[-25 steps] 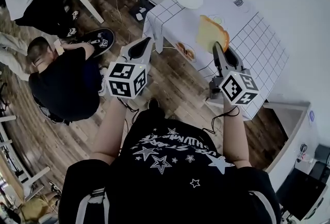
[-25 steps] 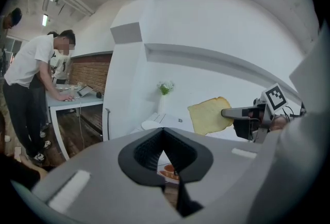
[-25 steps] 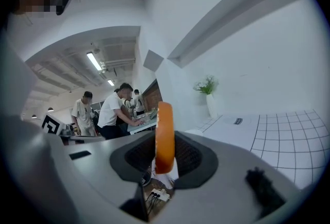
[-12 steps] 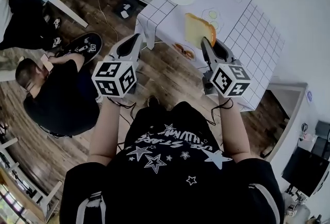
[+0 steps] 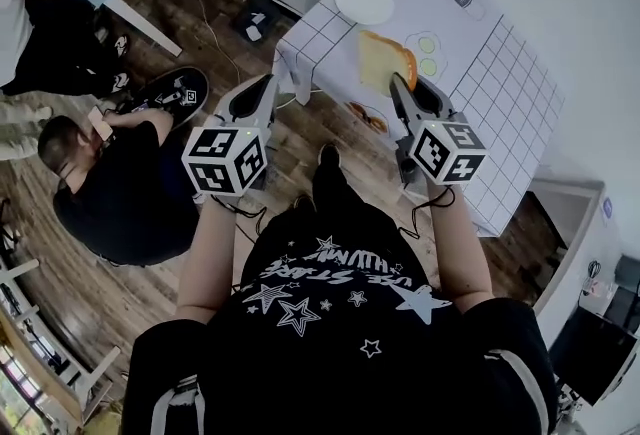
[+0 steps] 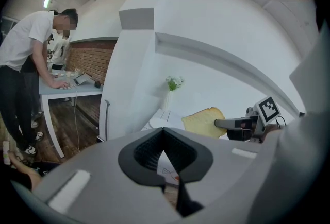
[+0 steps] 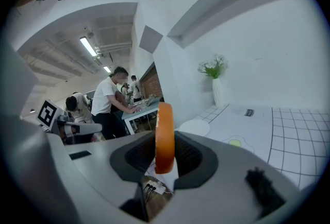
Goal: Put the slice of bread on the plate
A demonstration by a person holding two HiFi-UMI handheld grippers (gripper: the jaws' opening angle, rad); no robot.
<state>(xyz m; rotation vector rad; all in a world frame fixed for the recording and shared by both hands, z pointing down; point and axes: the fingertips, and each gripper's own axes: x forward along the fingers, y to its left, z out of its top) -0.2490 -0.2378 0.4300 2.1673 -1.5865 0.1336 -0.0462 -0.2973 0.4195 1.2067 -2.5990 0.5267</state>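
Note:
The slice of bread [image 5: 383, 61] is yellow with an orange crust and hangs in the air over the near edge of the table. My right gripper [image 5: 401, 83] is shut on its lower edge. The right gripper view shows the bread [image 7: 165, 133] edge-on and upright between the jaws. In the left gripper view the bread [image 6: 202, 121] sticks out from the right gripper [image 6: 233, 124]. The white plate [image 5: 364, 0] lies empty at the table's far left corner, beyond the bread. My left gripper [image 5: 269, 83] hovers over the wooden floor left of the table, shut and holding nothing.
The table [image 5: 500, 93] carries a white grid cloth with printed egg shapes [image 5: 428, 43]. A vase of flowers [image 7: 214, 76] stands against the wall behind it. A person in black [image 5: 110, 183] crouches on the floor at left. Another person [image 5: 35, 3] leans on a desk.
Both grippers have moved forward toward the table and a little lower, the bread still in the right one. The holder's foot has stepped forward.

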